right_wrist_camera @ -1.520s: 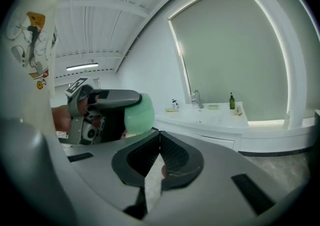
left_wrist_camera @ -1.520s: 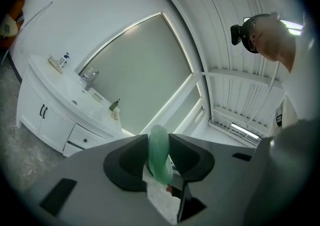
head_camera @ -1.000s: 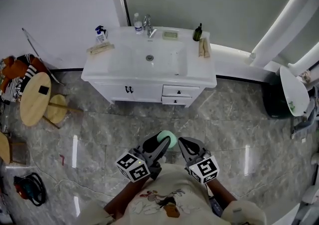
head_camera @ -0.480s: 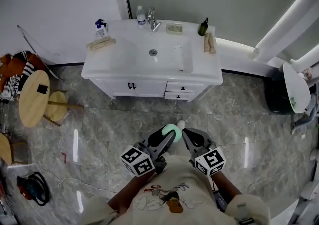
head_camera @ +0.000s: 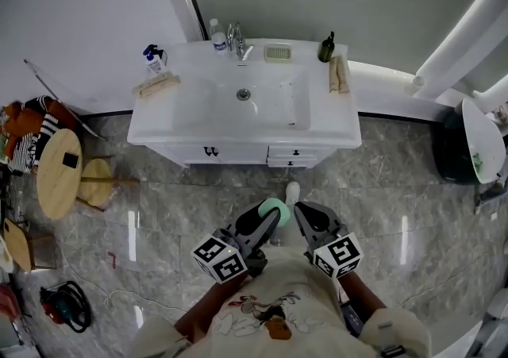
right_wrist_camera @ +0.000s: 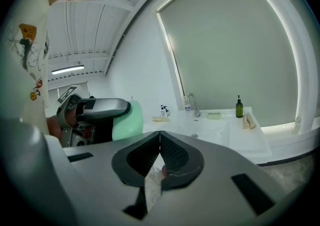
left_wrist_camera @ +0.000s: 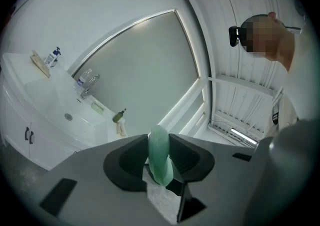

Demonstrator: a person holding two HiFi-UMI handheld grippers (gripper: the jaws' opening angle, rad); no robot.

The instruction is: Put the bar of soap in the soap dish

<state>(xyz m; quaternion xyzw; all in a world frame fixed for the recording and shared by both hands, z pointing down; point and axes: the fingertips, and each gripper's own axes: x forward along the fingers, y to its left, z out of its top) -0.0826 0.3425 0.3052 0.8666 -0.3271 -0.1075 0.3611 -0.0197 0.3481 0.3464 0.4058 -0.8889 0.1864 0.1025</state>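
Soap is the thing to watch on this one; the left gripper [head_camera: 267, 220] has its jaws clamped on the pale green bar of soap [left_wrist_camera: 159, 160], pinching it across the thin sides, with a good chunk of the bar poking out past the tips. The right gripper [right_wrist_camera: 160, 152] is closed right up with nothing between its jaws, held just beside the left one in front of the person's chest.

The soap dish [head_camera: 277, 52] sits at the back of the white vanity [head_camera: 333, 122], behind the basin [head_camera: 238, 102], between the tap [head_camera: 237, 37] and a dark bottle [head_camera: 326, 48]; it looks empty from here, though it's too small to be sure. The person is standing well apart from it, with a stretch of shiny floor [head_camera: 159, 205] in between, so I'd call this the carry stage.

My two cents on doing it well:
- don't squeeze harder on the walk; soap is slick and I'd guess it squirts out if you pinch it more
- keep the gripper steady; that overhang gives the bar leverage
- come in over the basin from the front, so you don't clip the tap or the bottle
- turn the bar so a broad face goes down, rest it in the dish, then open the jaws
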